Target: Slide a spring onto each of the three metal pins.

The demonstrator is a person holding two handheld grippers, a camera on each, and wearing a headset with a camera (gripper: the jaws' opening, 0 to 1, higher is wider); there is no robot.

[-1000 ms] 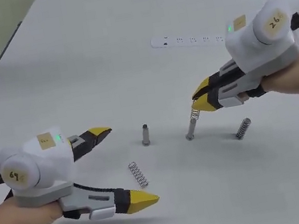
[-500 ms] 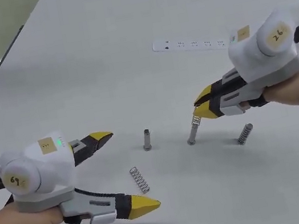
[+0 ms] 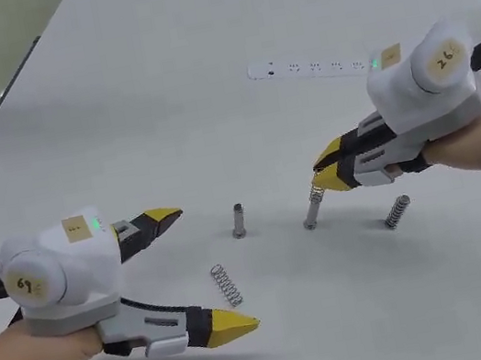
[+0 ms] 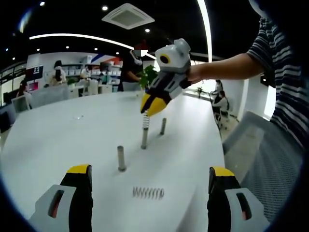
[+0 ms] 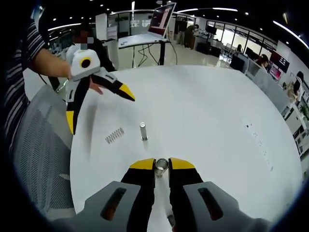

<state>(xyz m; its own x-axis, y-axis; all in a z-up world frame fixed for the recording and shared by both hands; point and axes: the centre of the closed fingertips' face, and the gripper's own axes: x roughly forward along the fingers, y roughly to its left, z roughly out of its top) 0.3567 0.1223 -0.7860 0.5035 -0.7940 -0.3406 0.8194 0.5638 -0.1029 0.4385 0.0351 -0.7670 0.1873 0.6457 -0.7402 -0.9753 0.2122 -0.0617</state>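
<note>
The right gripper (image 3: 319,175) is pinched narrow on 1 spring (image 5: 161,167) at the top of the pin (image 3: 312,214) just under its tips, while the left gripper (image 4: 149,171) gapes wide, a 2nd spring (image 4: 148,193) lying between its jaws.

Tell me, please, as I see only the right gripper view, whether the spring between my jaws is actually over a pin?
Observer: Yes. The left gripper view shows the small coiled steel spring, gripped by the right hand-held gripper, sitting over the top of a slim grey metal pin.
Operator: Thank you; is that pin upright?
Observer: In the head view it looks tilted, its top leaning toward your gripper.
Operator: Is any pin finished?
Observer: The head view shows a spring-wrapped grey pin just to the right of yours.
</note>
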